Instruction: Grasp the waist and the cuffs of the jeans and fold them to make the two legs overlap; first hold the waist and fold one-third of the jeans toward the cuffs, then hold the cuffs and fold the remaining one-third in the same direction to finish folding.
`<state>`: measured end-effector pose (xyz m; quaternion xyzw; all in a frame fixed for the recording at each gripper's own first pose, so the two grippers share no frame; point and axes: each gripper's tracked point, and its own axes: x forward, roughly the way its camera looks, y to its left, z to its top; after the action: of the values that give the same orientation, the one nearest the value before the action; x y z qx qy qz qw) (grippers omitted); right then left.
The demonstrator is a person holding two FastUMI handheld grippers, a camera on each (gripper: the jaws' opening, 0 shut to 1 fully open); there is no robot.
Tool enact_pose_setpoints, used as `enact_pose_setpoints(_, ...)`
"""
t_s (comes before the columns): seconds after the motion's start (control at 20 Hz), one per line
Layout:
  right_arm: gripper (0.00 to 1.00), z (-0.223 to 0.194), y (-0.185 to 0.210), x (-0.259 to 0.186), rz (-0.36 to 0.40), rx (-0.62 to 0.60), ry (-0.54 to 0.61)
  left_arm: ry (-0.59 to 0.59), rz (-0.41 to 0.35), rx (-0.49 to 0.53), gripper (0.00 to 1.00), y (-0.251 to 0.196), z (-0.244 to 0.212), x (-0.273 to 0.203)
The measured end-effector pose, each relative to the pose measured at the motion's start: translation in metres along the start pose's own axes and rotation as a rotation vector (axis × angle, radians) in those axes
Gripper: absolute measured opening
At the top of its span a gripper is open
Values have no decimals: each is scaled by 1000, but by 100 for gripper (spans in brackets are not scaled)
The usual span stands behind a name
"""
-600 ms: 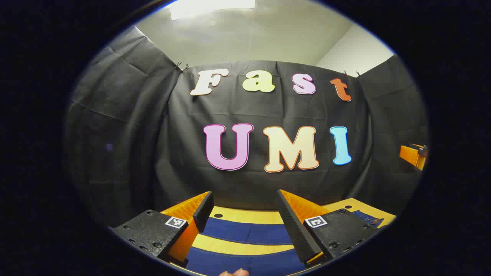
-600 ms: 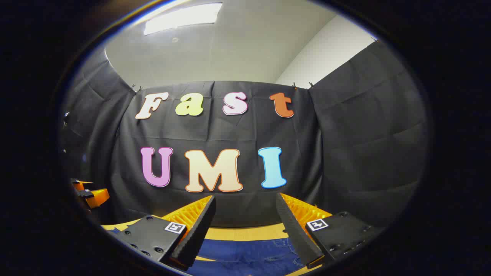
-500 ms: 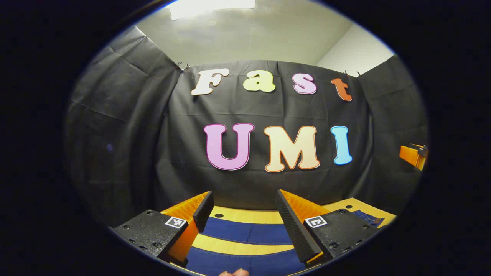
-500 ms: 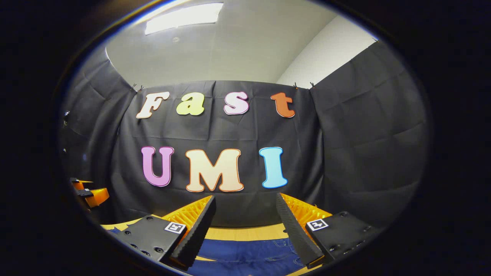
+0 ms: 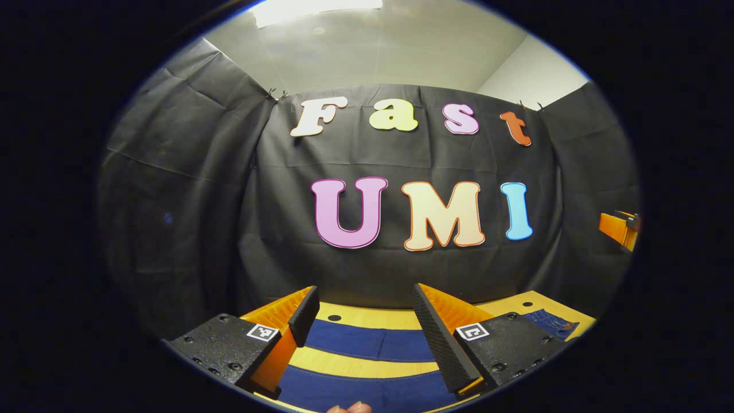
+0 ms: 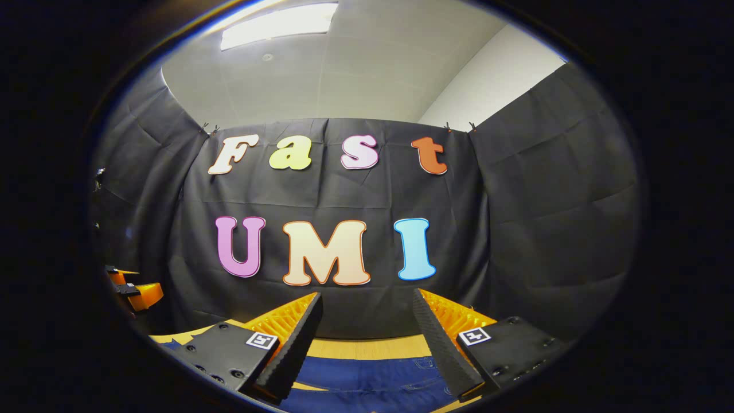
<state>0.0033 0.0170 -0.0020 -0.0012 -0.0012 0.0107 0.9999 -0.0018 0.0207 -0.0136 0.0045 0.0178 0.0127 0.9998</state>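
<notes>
Left gripper view: left hand-held gripper [image 5: 367,335] at bottom centre, its 2 fingers set wide apart w/ nothing between them. One small square black-and-white marker tag on each finger block, 2 in all; pattern only, no readable text. Below and between the fingers lie the jeans [image 5: 373,344], dark blue, as 2 bands across the lower frame w/ a strip of yellow-wood bench [image 5: 367,370] between them; another bit of the denim w/ stitching shows at lower right. A fingertip or two of the person's hand [image 5: 348,408] peeks in at the very bottom edge. At far right edge, mid-height, part of the other hand-held gripper. Ceiling light [image 5: 315,7] at top.

Right gripper view: right hand-held gripper [image 6: 367,338] at bottom centre, 2 fingers also spread apart, empty. Again 2 marker tags, no legible writing. Jeans [image 6: 367,376] lie on the bench [image 6: 367,347] under the fingers at bottom centre, seams and stitching visible. Other gripper's tip shows at lower left edge; can't tell how it's set from here. One ceiling light [image 6: 278,23] at upper left.
</notes>
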Motion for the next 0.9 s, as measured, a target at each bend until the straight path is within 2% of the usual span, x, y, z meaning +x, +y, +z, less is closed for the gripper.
enact_pose_setpoints(0.2, 98, 1, 2, -5, 3, 0, -1, 8, -10, 31, 96, 8, -6, -6)
enact_pose_setpoints(0.35, 99, 3, -1, -11, -6, -5, -6, 35, -6, 98, 96, 30, -22, -11)
enact_pose_setpoints(0.4, 96, 1, -4, -13, -12, -7, -3, 56, -15, 131, 95, 37, -31, -14)
enact_pose_setpoints(0.45, 98, 0, -5, -15, -17, -8, -1, 72, -25, 164, 92, 44, -39, -17)
enact_pose_setpoints(0.5, 99, -3, -7, -18, -24, -9, 1, 97, -44, 204, 97, 51, -47, -20)
enact_pose_setpoints(0.6, 98, -9, -13, -22, -43, -10, 7, 158, -93, 283, 95, 61, -68, -26)
enact_pose_setpoints(0.7, 98, -16, -16, -26, -61, -5, 17, 236, -151, 359, 98, 68, -93, -30)
enact_pose_setpoints(0.75, 98, -21, -17, -27, -68, -1, 25, 276, -180, 397, 93, 74, -107, -39)
enact_pose_setpoints(0.9, 98, -32, -17, -31, -83, 4, 50, 389, -269, 475, 95, 83, -149, -57)
